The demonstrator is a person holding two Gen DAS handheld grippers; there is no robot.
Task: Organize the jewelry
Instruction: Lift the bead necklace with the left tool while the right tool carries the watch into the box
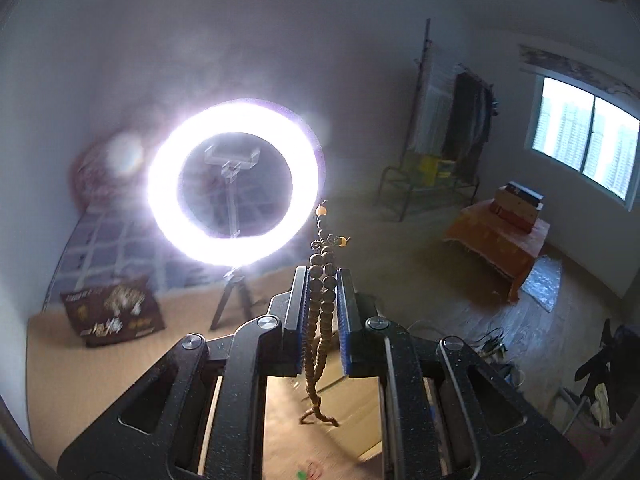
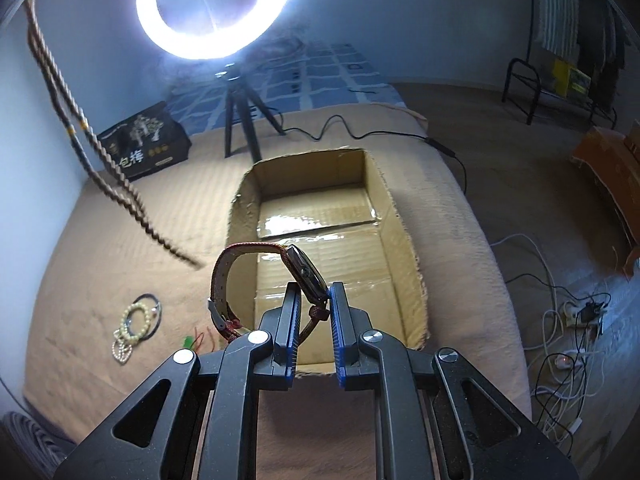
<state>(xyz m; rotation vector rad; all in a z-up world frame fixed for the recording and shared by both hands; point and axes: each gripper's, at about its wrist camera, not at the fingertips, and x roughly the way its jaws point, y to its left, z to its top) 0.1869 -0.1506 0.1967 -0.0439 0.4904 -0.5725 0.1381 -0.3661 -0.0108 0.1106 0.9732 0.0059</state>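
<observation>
My left gripper (image 1: pixel 323 280) is shut on a long string of brown wooden beads (image 1: pixel 326 304), held high in the air; its tasselled end sticks up past the fingertips and the rest hangs below. That bead string (image 2: pixel 60 92) dangles at the left of the right wrist view. My right gripper (image 2: pixel 315 294) is shut on a wristwatch (image 2: pixel 308 276) with a red strap, held over the near edge of an open cardboard box (image 2: pixel 404 248). A pearl bracelet with dark hair ties (image 2: pixel 138 322) lies on the beige blanket to the left.
A lit ring light (image 2: pixel 214 8) on a tripod stands behind the box, next to a dark printed box (image 2: pixel 146 140). A black cable (image 2: pixel 360 132) runs over the blanket. White cables and a power strip (image 2: pixel 568 320) lie on the floor at right.
</observation>
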